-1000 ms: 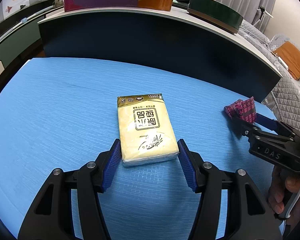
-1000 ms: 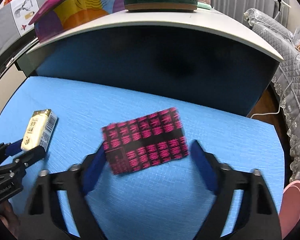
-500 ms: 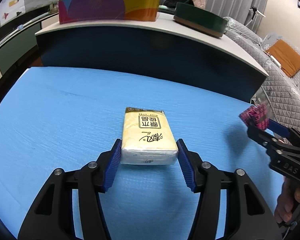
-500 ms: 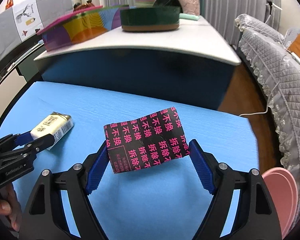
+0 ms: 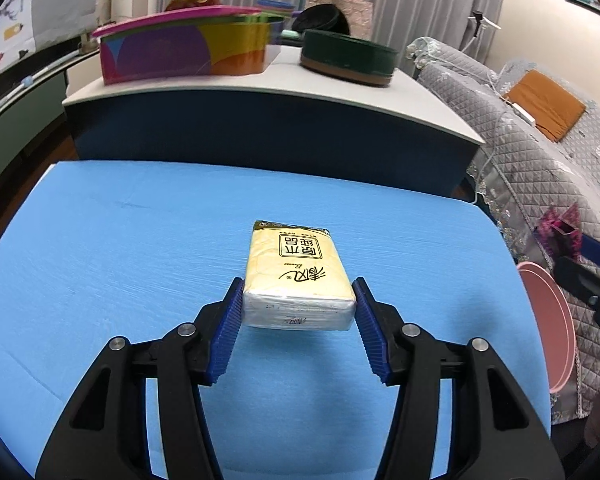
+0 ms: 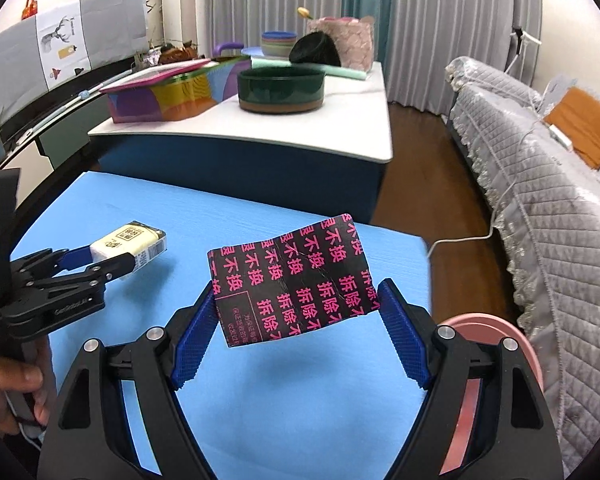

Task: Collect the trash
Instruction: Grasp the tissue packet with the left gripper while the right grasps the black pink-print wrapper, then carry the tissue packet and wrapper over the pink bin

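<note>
Only the right wrist view shows the black wrapper [image 6: 290, 280] with pink print face-on; the left wrist view catches it edge-on at right, above a pink bin [image 5: 548, 328]. The left gripper [image 5: 299, 312] fingers clamp a yellow tissue pack [image 5: 298, 276] at frame center, above the blue bench [image 5: 100, 260]. The right gripper [image 6: 296, 320] fingers pinch the wrapper mid-frame.

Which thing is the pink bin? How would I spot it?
Find the big blue table, then look past its right edge toward the grey sofa. The pink bin stands low there, behind the right claw; it is the only round pink thing.
</note>
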Tool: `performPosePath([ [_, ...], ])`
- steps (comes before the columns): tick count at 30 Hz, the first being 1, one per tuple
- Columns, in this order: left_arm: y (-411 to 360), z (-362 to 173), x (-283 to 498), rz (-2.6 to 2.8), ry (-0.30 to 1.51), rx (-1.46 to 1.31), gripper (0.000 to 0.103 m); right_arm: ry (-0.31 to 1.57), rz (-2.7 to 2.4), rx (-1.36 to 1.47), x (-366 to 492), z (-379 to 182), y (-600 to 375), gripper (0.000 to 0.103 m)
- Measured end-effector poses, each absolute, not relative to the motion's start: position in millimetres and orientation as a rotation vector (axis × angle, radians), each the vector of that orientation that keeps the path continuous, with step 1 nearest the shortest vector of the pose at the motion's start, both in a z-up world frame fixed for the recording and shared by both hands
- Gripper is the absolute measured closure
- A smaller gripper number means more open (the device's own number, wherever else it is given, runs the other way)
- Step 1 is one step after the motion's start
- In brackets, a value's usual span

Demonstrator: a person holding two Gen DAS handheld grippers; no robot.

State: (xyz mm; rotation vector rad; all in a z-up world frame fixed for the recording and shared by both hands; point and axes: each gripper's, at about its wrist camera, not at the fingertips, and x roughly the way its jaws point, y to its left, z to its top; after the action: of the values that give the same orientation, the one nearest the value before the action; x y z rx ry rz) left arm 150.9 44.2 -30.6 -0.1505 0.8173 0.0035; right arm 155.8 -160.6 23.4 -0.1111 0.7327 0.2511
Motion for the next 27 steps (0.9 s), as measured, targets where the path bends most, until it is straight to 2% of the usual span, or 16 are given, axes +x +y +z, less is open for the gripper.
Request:
performPosePath([
  [10, 18, -10, 130, -0.053, 0.781, -0.112, 0.050, 0.680, 0.193, -0.029, 108, 52, -203, 0.025],
  [27, -48, -5, 106, -0.154, 0.725, -0.026, 0.050, 0.677, 0.104, 0.043, 82, 31, -262, 0.025],
])
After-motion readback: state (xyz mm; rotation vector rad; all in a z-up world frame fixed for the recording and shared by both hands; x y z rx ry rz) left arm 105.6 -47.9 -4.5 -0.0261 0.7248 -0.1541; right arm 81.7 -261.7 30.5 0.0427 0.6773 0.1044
